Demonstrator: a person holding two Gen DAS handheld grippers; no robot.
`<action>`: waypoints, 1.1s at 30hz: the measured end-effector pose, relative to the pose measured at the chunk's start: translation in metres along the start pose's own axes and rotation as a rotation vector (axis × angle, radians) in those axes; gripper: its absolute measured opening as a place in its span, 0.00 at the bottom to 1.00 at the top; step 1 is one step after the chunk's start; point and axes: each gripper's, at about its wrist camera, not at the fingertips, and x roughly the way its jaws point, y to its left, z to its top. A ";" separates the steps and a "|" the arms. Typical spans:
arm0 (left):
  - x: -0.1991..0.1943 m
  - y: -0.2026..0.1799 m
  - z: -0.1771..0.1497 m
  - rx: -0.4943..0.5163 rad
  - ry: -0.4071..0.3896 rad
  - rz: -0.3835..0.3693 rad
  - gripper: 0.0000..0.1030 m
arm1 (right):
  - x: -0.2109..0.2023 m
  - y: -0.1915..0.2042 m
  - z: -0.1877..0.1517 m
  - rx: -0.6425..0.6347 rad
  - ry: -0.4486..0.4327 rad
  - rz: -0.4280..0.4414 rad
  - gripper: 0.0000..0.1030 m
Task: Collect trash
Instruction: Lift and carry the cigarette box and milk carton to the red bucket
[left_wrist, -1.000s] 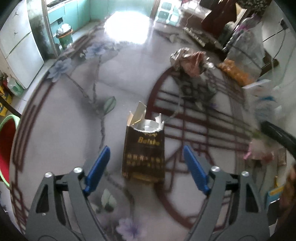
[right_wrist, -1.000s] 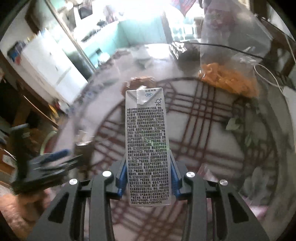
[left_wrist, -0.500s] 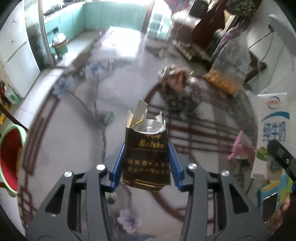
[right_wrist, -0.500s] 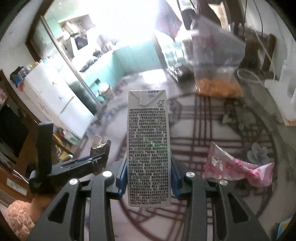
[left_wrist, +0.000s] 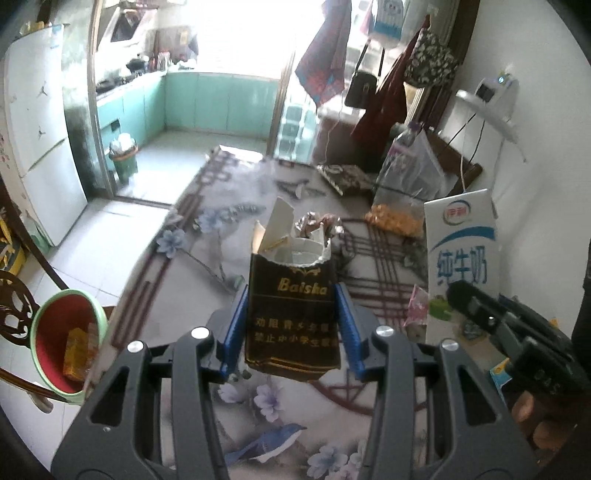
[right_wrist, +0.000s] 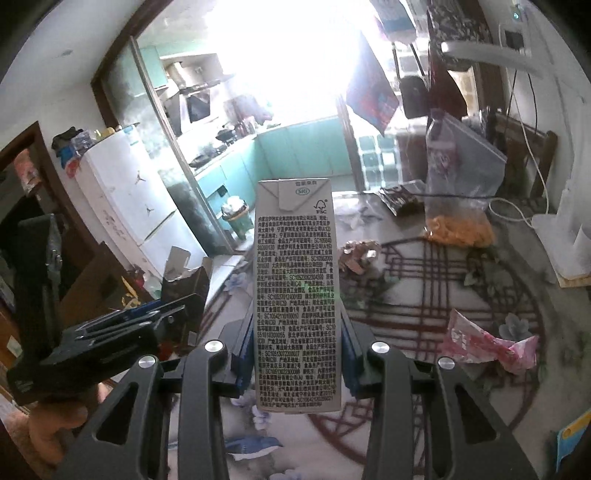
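The left gripper (left_wrist: 291, 325) holds a torn box (left_wrist: 291, 306); the right gripper (right_wrist: 295, 354) holds a milk carton (right_wrist: 295, 295). Keep both squeezed tight and drop them in the red bin (left_wrist: 66, 343) at lower left.

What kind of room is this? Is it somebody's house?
Most likely a home: a dining area opening onto a kitchen. A white fridge stands by a doorway, teal kitchen cabinets line the room beyond, and clothes hang near the bright window. A flower-patterned table fills the front.
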 end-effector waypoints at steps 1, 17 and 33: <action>-0.004 0.002 -0.001 -0.002 -0.009 -0.001 0.42 | -0.001 0.003 0.000 -0.005 -0.003 0.003 0.36; -0.056 0.054 -0.014 -0.069 -0.073 0.071 0.43 | -0.008 0.057 -0.003 -0.059 -0.033 0.065 0.36; -0.073 0.146 -0.008 -0.096 -0.082 0.067 0.43 | 0.024 0.149 -0.003 -0.106 -0.043 0.043 0.36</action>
